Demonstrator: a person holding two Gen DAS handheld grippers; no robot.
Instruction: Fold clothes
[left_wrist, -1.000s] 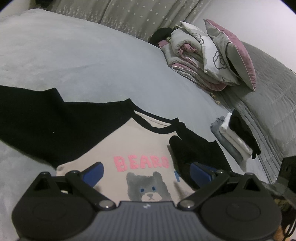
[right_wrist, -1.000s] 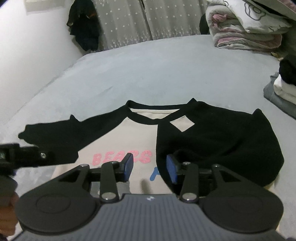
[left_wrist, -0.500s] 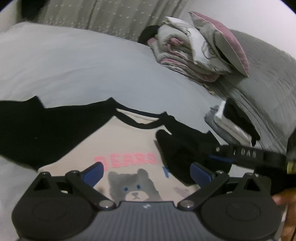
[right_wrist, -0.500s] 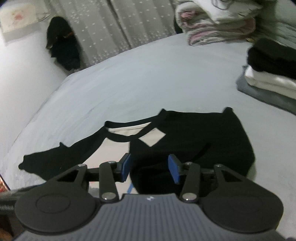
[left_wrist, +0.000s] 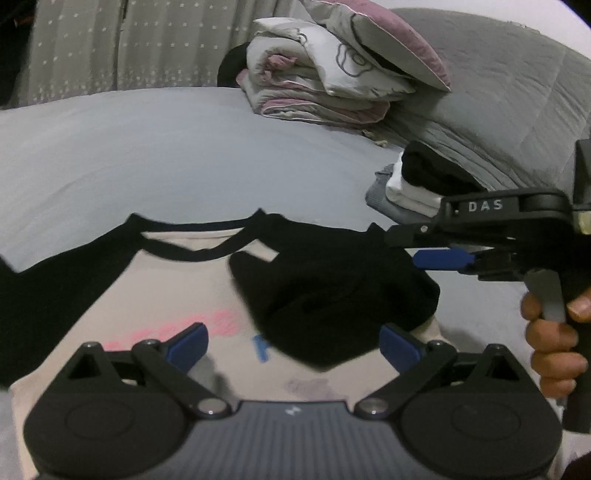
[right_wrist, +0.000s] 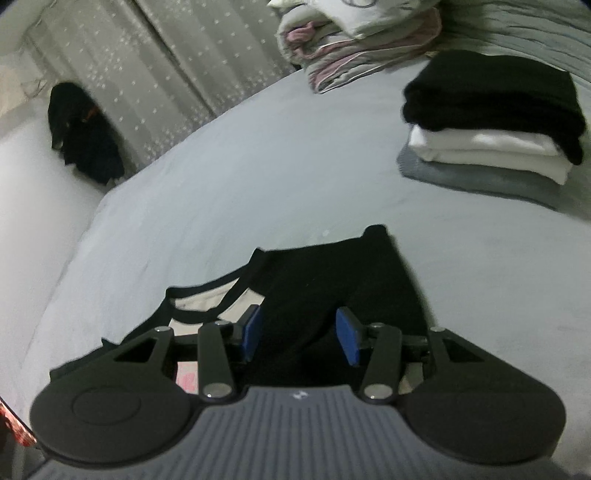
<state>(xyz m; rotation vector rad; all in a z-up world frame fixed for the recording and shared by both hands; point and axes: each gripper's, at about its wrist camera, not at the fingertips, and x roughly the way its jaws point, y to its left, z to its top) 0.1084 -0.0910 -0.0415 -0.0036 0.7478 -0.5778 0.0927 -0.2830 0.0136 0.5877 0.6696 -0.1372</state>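
The left gripper (left_wrist: 293, 345) had its blue pads (left_wrist: 186, 345) spread wide, with nothing between them; they hung over the lower front of the shirt (left_wrist: 155, 295). The right gripper (right_wrist: 300, 334) stood with its flat blue pads partly apart, empty, above the black sleeve (right_wrist: 332, 280); no cloth was pinched. In the left view that gripper came in from the right edge, a matte black linkage with raised letters, and the person's hand (left_wrist: 552, 332) was wrapped around its grey handle.

The shirt lay flat on the bed (left_wrist: 166, 147), a soft cream body with a thin black neckband and black raglan sleeves. Its right sleeve was folded inward across the chest into a rounded black mass that hid part of the blurred pink lettering and a blue mark. The left sleeve stretched out flat toward the left edge.

The bed cover was a smooth, pale grey, faintly napped sheet. Well apart, a neat square stack of folded clothes (right_wrist: 491, 129) sat near the quilted grey headboard side: grey beneath, white in the middle, black on top. Beyond it lay a puffy rolled duvet (left_wrist: 317, 88) in white and mauve, and a dotted curtain (right_wrist: 147, 74) hung behind.
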